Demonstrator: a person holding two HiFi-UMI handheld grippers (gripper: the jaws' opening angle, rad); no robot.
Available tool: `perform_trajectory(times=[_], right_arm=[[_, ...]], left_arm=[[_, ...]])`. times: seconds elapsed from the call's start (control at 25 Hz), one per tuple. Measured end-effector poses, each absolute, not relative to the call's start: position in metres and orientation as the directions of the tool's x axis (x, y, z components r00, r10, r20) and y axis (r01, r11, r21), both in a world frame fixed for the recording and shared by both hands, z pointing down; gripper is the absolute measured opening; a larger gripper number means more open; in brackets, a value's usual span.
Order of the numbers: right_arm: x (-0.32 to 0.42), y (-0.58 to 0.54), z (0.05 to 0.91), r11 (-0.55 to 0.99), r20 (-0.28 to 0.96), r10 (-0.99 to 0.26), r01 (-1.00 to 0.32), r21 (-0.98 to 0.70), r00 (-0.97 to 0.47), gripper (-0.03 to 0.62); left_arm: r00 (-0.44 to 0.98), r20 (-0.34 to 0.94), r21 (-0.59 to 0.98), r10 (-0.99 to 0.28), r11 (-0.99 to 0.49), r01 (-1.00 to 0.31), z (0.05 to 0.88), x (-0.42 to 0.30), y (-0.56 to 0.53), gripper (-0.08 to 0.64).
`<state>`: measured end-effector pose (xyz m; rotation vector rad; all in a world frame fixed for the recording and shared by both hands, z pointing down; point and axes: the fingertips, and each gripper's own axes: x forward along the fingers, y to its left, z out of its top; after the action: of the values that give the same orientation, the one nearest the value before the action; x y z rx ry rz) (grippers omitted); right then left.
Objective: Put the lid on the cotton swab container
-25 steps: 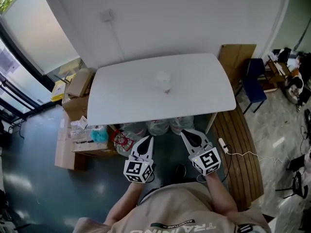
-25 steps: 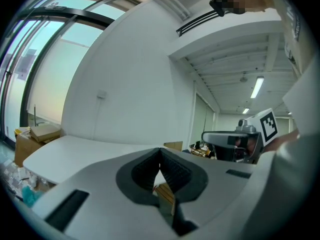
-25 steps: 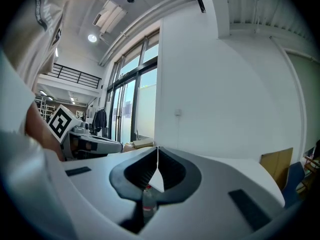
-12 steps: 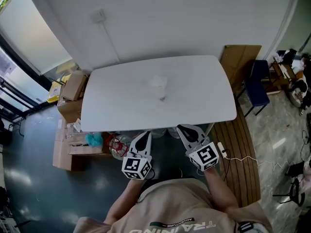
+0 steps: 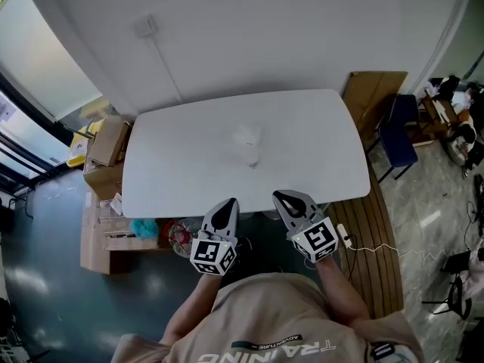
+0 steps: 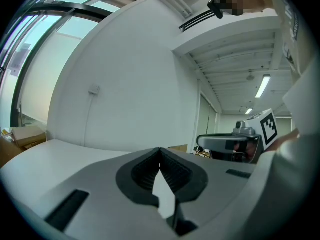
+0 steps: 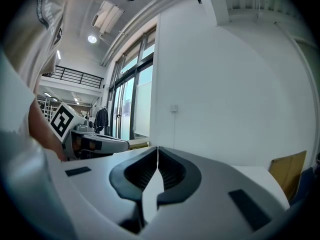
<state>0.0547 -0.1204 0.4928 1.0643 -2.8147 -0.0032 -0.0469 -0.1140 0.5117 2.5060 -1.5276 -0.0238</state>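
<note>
A small clear cotton swab container [image 5: 252,157] stands near the middle of the white table [image 5: 174,165], with a pale lid [image 5: 246,136] lying just behind it. Both look faint and small in the head view. My left gripper [image 5: 228,202] and right gripper [image 5: 279,196] hover at the table's near edge, well short of the container. Each has its jaws pressed together with nothing between them. In the left gripper view the left gripper [image 6: 159,156] fills the lower frame, as does the right gripper [image 7: 157,155] in its own view; neither view shows the container.
Cardboard boxes [image 5: 106,142] and bags sit on the floor left of and under the table. A wooden board [image 5: 367,89] leans at the right, with a dark blue chair [image 5: 399,131] beside it. A white wall runs behind the table.
Both grippers have moved forward, from below the table's edge up to it. The table has come closer in the head view.
</note>
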Motion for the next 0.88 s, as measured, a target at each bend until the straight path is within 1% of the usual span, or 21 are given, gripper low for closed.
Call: perform_trajectory(times=[0.2,0.4,0.64,0.88], right_arm=[[0.039,-0.163,0.477,0.734,0.110,-0.678,-0.674,0.080,-0.726,0.018],[0.022,-0.197,0.464,0.705,0.108,-0.709,-0.703,0.092,-0.697,0.018],[0.011,-0.229,0.475,0.646,0.141,-0.761,-0.760,0.070,-0.634,0.018],[0.003,-0.245,0.483,0.648,0.182,-0.756,-0.758,0.073,-0.628,0.019]], left_arm=[[0.500,0.079,0.163,-0.862,-0.484,-0.860,0.502,-0.058,-0.161,0.014],[0.541,0.075,0.178,-0.838,-0.523,-0.834,0.496,-0.072,-0.195,0.014],[0.593,0.081,0.154,-0.801,-0.578,-0.802,0.501,-0.086,-0.229,0.014],[0.612,0.096,0.190,-0.785,-0.590,-0.785,0.510,-0.090,-0.251,0.013]])
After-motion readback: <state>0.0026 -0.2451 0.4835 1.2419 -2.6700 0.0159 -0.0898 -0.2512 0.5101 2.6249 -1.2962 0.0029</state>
